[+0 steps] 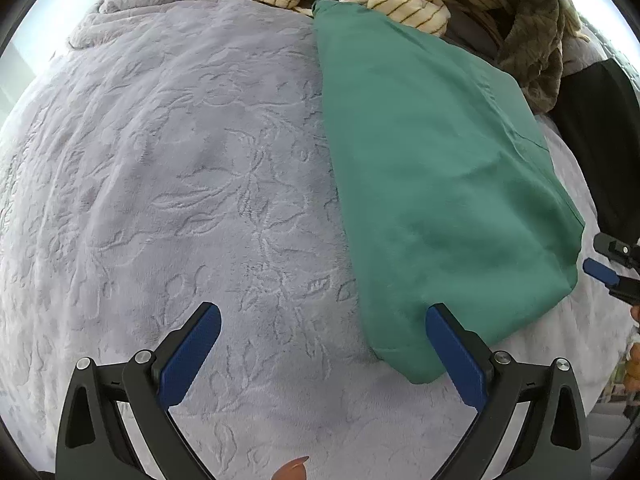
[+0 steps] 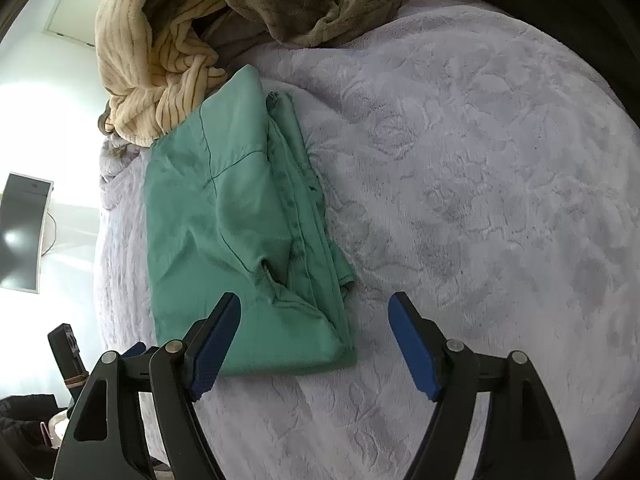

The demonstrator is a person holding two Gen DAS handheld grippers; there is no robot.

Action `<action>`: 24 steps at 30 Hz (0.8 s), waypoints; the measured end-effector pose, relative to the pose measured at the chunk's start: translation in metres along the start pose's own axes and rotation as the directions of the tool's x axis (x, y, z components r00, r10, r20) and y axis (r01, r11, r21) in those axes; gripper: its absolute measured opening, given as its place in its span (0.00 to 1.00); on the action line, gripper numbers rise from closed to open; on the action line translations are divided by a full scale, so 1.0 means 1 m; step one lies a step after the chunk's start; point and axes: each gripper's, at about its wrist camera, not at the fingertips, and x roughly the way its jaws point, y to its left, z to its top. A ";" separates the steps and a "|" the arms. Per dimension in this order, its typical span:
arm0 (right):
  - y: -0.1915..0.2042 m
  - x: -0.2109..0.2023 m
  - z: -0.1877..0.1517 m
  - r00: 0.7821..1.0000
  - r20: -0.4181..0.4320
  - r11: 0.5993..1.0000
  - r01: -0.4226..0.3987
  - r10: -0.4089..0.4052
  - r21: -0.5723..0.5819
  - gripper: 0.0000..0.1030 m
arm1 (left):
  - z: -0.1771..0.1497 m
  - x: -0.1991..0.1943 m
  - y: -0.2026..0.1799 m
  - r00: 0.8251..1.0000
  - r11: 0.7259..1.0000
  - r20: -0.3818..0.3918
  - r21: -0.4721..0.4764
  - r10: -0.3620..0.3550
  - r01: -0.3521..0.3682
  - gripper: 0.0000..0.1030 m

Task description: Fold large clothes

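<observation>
A green garment (image 1: pixel 440 168) lies folded into a long flat stack on the pale lilac embossed blanket (image 1: pixel 180 180). It also shows in the right wrist view (image 2: pixel 236 220), with its layered edges on the right side. My left gripper (image 1: pixel 322 320) is open and empty, just off the garment's near corner. My right gripper (image 2: pixel 314 316) is open and empty, its left finger over the garment's near edge. The right gripper's tip shows at the right edge of the left wrist view (image 1: pixel 608 268).
A cream striped fleece (image 2: pixel 160 68) and an olive-brown plush blanket (image 2: pixel 312 4) are heaped at the far end of the green garment. A dark monitor (image 2: pixel 22 232) hangs on the wall to the left. Dark items (image 2: pixel 28 420) lie beside the bed.
</observation>
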 end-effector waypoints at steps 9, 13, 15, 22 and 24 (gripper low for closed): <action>0.005 0.013 0.022 0.998 -0.035 0.998 -0.056 0.055 -0.035 0.77 | 0.001 0.004 0.015 0.994 0.993 -0.027 -0.044 -0.107 0.105 0.99; 0.009 0.025 0.041 0.993 -0.043 0.993 -0.112 0.110 -0.048 0.77 | 0.014 -0.007 0.027 0.976 0.973 0.024 -0.075 -0.218 0.219 0.99; 0.008 0.033 0.054 0.987 -0.047 0.987 -0.157 0.156 -0.029 0.77 | 0.026 -0.005 0.032 0.964 0.960 0.041 -0.091 -0.264 0.266 0.99; 0.004 0.078 0.097 0.953 -0.104 0.958 -0.281 0.285 0.055 0.77 | 0.049 0.039 0.027 0.921 0.918 -0.040 -0.108 -0.387 0.381 0.99; 0.005 0.096 0.107 0.939 -0.139 0.949 -0.305 0.314 0.081 0.77 | 0.049 0.050 0.017 0.906 0.906 -0.069 -0.103 -0.419 0.411 0.99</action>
